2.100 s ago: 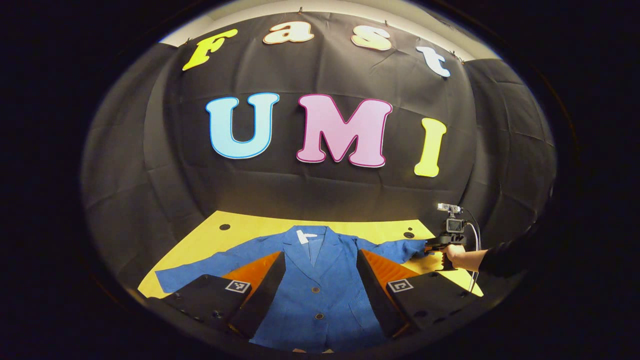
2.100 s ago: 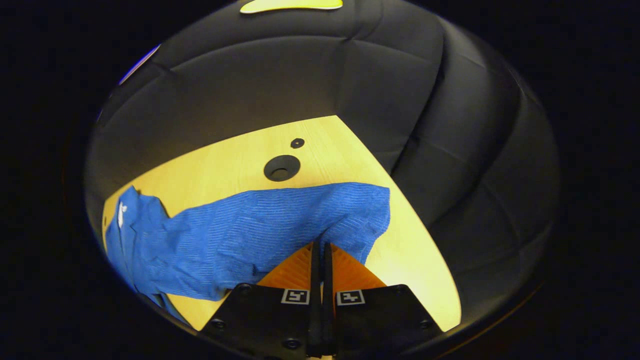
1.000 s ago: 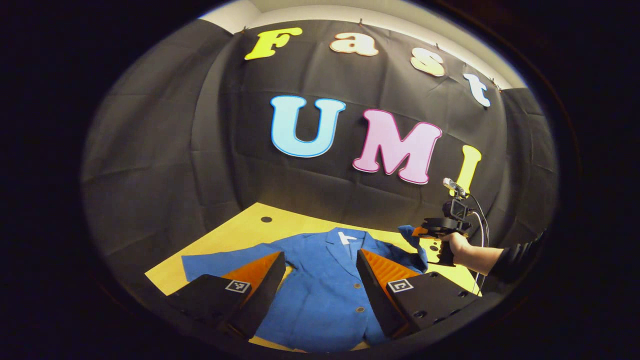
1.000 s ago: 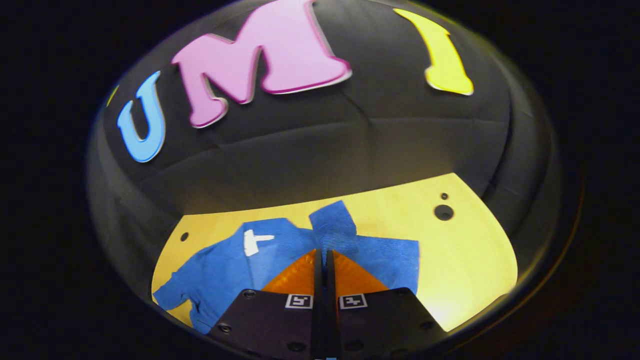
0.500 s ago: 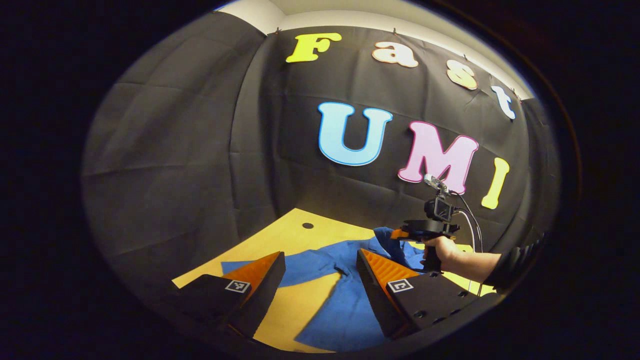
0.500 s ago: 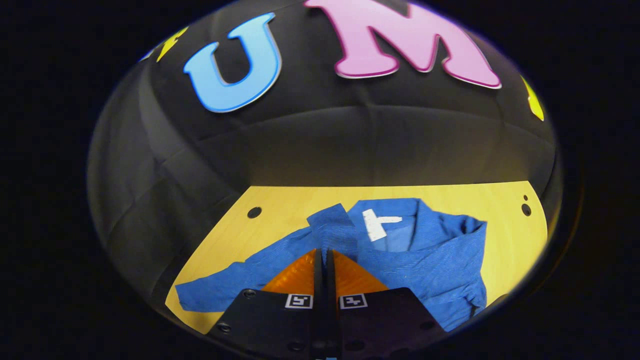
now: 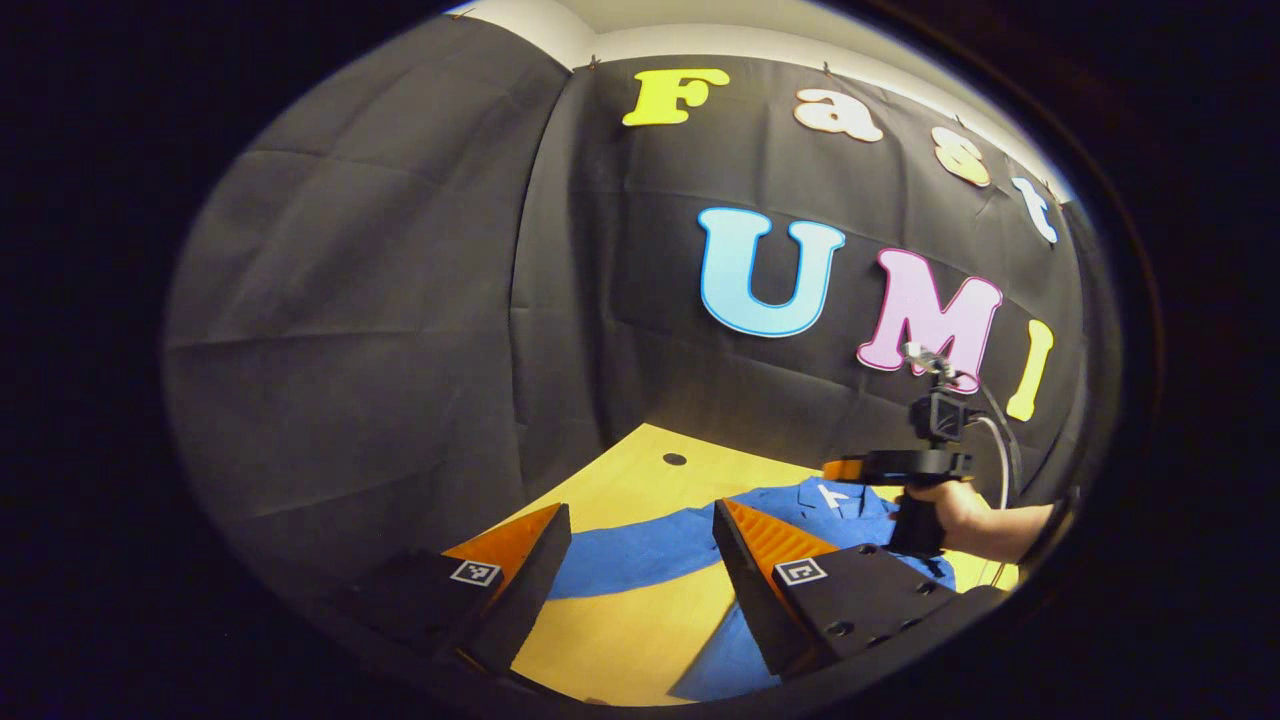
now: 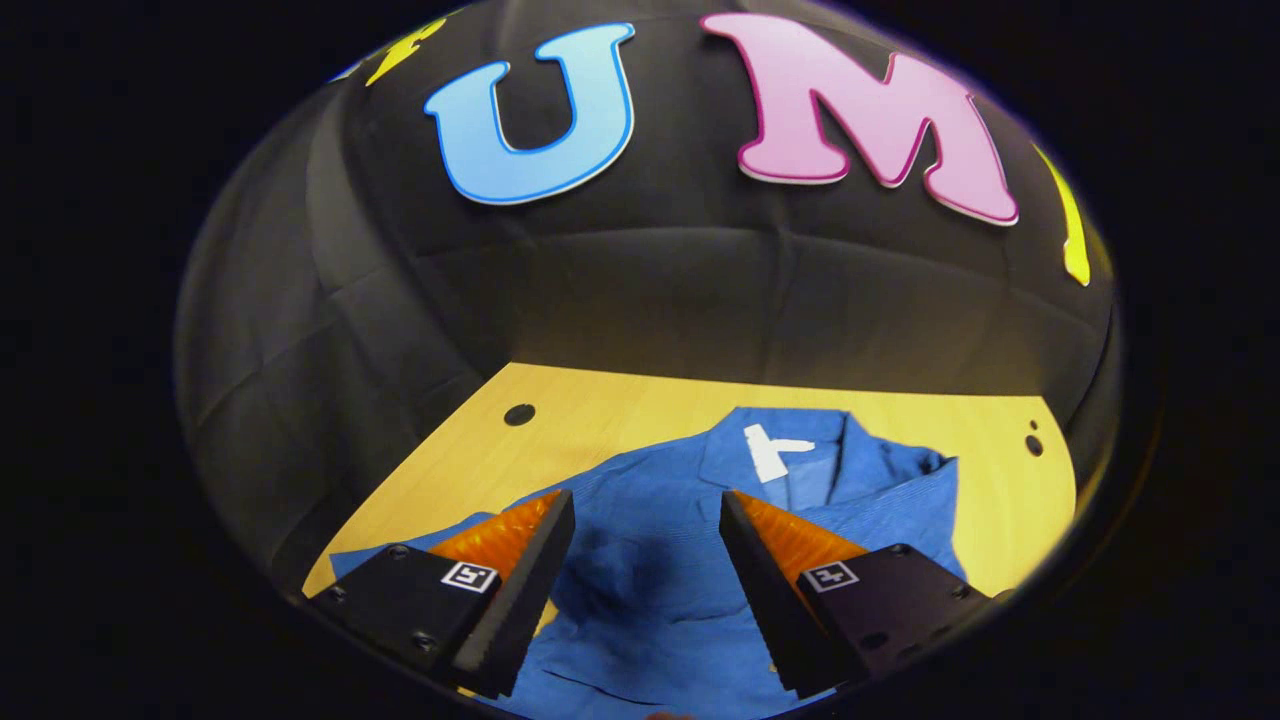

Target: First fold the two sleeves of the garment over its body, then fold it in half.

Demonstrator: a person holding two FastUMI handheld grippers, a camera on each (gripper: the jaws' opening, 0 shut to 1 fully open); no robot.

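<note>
Jacket (image 8: 690, 560) lies spread on the table (image 8: 600, 420), collar toward the far edge by the cloth wall, its one sleeve (image 8: 640, 570) now folded across the chest and the other sleeve (image 7: 640, 548) stretched flat toward the table's left edge. The step in hand looks like the second sleeve fold — the left gripper (image 7: 640, 560), fingers spread wide with nothing between them, hangs above that sleeve and would do well to come down near the cuff, pinch both layers, and carry it low across the body so the first fold is not dragged. The right gripper (image 8: 645, 560) is also spread apart and empty over the chest; a hand (image 7: 955, 505) holds it beside the collar. Half a second ago its fingers were pressed together on the sleeve end — that has since been let go onto the body, and the left gripper has swung further toward the left edge.
</note>
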